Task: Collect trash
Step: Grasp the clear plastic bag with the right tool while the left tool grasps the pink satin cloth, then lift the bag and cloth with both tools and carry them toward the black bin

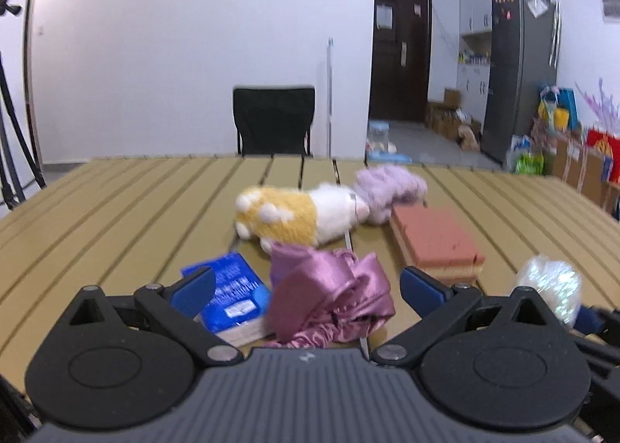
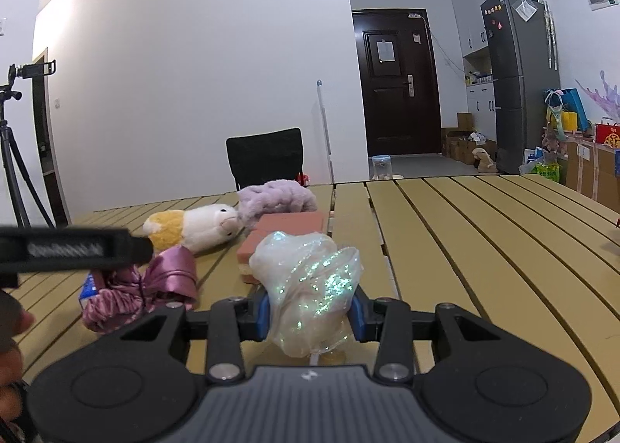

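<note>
My right gripper [image 2: 312, 313] is shut on a crumpled glittery clear plastic wrapper [image 2: 310, 284], held above the slatted table; the wrapper also shows at the right in the left wrist view [image 1: 550, 286]. My left gripper [image 1: 308, 286] is open, its blue fingers either side of a crumpled purple satin cloth [image 1: 329, 295] that lies on the table, also seen at the left in the right wrist view [image 2: 143, 288]. A blue packet [image 1: 232, 295] lies under and left of the cloth.
A yellow and white plush toy [image 1: 298, 216], a lilac fluffy thing [image 1: 387, 187] and a red-brown block [image 1: 434, 241] lie on the yellow slatted table [image 2: 484, 249]. A black chair [image 1: 273, 121] stands behind the table. A tripod [image 2: 11, 156] stands at the left.
</note>
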`<action>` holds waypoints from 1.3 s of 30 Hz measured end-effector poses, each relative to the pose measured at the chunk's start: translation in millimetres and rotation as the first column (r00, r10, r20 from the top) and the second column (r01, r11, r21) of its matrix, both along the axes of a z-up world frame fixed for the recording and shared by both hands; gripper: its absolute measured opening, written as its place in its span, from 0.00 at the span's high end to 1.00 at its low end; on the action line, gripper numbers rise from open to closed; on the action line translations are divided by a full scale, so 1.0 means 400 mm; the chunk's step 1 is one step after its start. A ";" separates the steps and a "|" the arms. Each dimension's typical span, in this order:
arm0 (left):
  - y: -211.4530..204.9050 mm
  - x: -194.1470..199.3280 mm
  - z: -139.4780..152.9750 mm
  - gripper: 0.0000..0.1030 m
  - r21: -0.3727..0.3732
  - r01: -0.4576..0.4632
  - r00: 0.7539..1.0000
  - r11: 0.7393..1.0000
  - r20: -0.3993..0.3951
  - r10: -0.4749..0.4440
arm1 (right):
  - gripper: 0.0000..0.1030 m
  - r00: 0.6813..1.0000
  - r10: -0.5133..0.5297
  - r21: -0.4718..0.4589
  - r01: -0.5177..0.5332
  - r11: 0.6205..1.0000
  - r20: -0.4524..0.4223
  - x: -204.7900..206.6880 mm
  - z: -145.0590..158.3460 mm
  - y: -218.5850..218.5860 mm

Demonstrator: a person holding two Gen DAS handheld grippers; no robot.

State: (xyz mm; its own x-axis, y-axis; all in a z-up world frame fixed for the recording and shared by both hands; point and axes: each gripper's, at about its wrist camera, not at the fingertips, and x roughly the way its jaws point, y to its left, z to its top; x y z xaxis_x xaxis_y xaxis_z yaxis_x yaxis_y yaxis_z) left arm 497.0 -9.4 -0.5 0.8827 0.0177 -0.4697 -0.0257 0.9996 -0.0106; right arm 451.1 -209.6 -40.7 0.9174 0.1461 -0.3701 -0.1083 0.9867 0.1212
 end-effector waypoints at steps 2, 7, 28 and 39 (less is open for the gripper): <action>-0.001 0.025 -0.019 0.00 -0.004 0.012 0.999 1.000 -0.036 -0.012 | 0.64 1.000 -0.004 -0.003 0.004 1.000 -0.007 0.007 -0.007 -0.003; 0.001 0.064 -0.041 0.00 -0.002 0.048 0.998 0.999 -0.051 -0.048 | 0.64 1.000 -0.012 -0.012 0.012 1.000 -0.020 0.018 -0.019 -0.004; -0.066 0.061 -0.082 0.66 0.179 0.043 0.999 0.983 -0.031 -0.038 | 0.64 0.999 -0.005 -0.012 0.005 1.000 -0.033 0.039 -0.030 0.007; -0.037 0.018 -0.056 0.69 0.167 0.009 1.000 0.986 -0.002 -0.009 | 0.64 1.000 0.026 -0.004 -0.026 1.000 -0.010 0.015 -0.012 0.026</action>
State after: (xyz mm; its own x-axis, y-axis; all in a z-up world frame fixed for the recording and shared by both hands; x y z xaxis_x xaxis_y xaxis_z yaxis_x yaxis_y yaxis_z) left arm 504.2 -24.4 -23.1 0.8826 0.0881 -0.4619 -0.0165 0.9875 0.1568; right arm 457.2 -199.4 -45.4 0.9095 0.1681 -0.3802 -0.1323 0.9841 0.1187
